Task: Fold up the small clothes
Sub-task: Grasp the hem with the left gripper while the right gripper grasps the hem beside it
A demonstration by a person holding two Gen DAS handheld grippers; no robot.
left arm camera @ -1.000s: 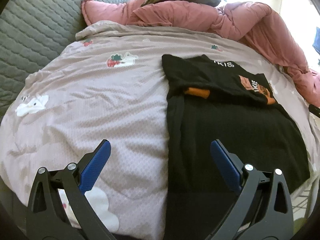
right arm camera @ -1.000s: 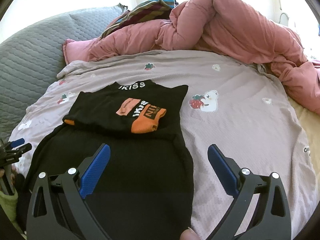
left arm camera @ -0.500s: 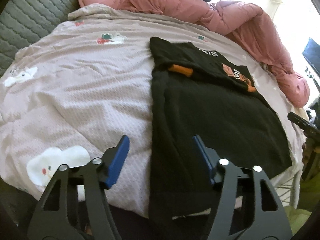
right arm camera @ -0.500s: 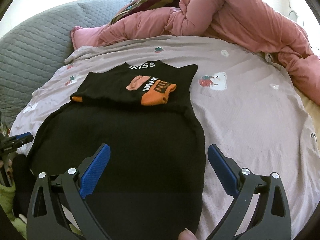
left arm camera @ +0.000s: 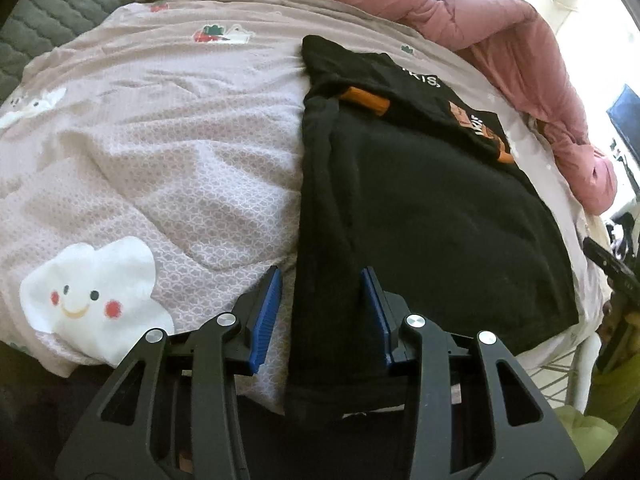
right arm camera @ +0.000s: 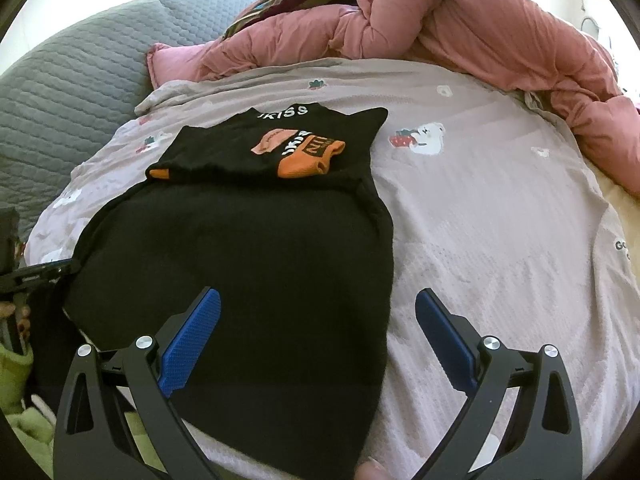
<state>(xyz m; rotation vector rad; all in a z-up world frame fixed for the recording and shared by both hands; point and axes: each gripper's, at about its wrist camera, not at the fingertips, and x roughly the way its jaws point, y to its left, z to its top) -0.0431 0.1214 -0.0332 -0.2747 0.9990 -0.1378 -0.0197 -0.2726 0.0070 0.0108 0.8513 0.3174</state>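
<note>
A black garment (left arm camera: 432, 208) with orange cuffs and white lettering lies flat on the bed, its sleeves folded across the top. It also shows in the right wrist view (right arm camera: 256, 240). My left gripper (left arm camera: 322, 298) is partly closed, its jaws on either side of the garment's near left hem corner, which hangs over the bed edge. My right gripper (right arm camera: 318, 324) is wide open over the near right hem corner, empty. The left gripper's tip shows at the left edge of the right wrist view (right arm camera: 44, 270).
The garment lies on a mauve bedspread (left arm camera: 168, 152) with cartoon prints. A pink duvet (right arm camera: 460, 28) is bunched at the back and right. A grey quilted headboard (right arm camera: 68, 80) stands at the left. The bed edge is right below both grippers.
My left gripper has moved down and right to the hem corner and its jaws have narrowed from wide open. My right gripper has edged slightly closer to the garment and stays open.
</note>
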